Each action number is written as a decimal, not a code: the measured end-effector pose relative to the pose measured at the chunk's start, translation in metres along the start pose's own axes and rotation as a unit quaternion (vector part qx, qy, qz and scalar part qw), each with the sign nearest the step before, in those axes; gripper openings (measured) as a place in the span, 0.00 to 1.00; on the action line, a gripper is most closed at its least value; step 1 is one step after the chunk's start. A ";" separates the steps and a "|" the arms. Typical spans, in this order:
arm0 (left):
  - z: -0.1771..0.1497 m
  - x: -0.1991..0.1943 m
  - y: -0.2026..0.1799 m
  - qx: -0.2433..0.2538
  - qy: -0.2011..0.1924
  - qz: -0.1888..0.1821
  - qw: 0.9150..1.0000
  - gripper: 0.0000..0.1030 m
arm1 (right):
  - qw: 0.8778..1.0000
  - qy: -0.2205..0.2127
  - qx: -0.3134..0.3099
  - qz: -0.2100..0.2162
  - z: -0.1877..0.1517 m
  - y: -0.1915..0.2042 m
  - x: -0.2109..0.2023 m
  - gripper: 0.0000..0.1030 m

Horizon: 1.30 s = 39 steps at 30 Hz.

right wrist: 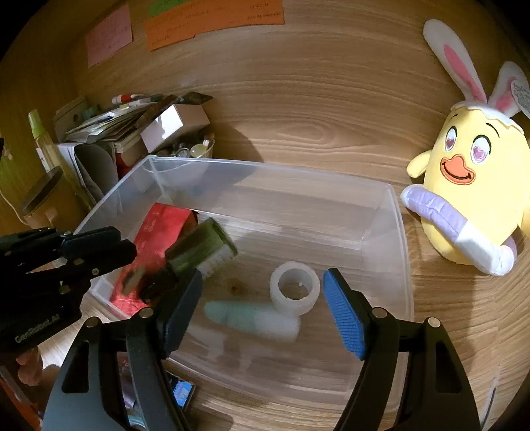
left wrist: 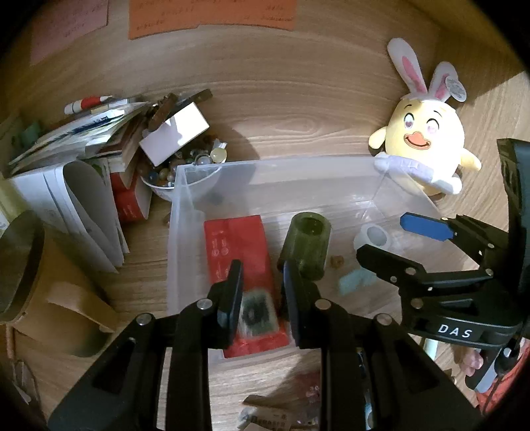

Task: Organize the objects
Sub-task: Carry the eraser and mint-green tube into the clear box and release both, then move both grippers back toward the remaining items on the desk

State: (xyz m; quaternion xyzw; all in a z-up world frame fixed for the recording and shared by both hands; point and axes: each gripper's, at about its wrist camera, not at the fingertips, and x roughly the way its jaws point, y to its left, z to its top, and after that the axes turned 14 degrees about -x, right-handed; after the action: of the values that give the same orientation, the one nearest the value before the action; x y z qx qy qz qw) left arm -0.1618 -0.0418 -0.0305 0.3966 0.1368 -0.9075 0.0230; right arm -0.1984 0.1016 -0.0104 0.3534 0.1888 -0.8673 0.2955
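Nearest the lens, right gripper (right wrist: 263, 275): spread wide, blue pads apart, gripping nothing. Hangs over the clear plastic bin (right wrist: 265, 164), tilted down into it. Below the gap, on the bin floor: white ring-shaped roll (right wrist: 294, 288), and just beside it a pale green tube (right wrist: 251, 318), lying flat and blurred. Left gripper (right wrist: 127, 242) at the bin's left end, fingers only a narrow gap apart; cannot tell whether pinching anything. Seen from its own camera (left wrist: 261, 265), points down at a red packet (left wrist: 238, 238) lying flat in the bin, with a blurred dark patch under the gap. Just beyond its fingertips, a green brush (right wrist: 202, 248) with white bristles, smeared in the frame, above the red packet; touching the fingers or not, cannot tell. Same green body (left wrist: 306, 245) seen end-on from the left camera, close to one fingertip. Outside the bin on the wooden table (left wrist: 298, 99): yellow plush chick (right wrist: 473, 185) with rabbit ears, near the bin's far right corner; bowl of beads (left wrist: 185, 165) against the far left corner, white box (left wrist: 174, 132) perched on top; stack of papers (left wrist: 82, 139) further left. Orange note (left wrist: 212, 13) on the wall behind.
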 end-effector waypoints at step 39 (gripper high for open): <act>-0.134 -0.061 -0.037 0.015 0.024 0.007 1.000 0.88 | 0.999 -0.003 -0.023 0.023 -0.126 0.027 -0.092 0.80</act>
State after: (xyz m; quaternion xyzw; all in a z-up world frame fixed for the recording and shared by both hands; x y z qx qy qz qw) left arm -0.0297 0.0253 -0.0648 0.4193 0.1208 -0.8996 0.0204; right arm -0.0652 0.1837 -0.0323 0.3485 0.1997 -0.8567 0.3237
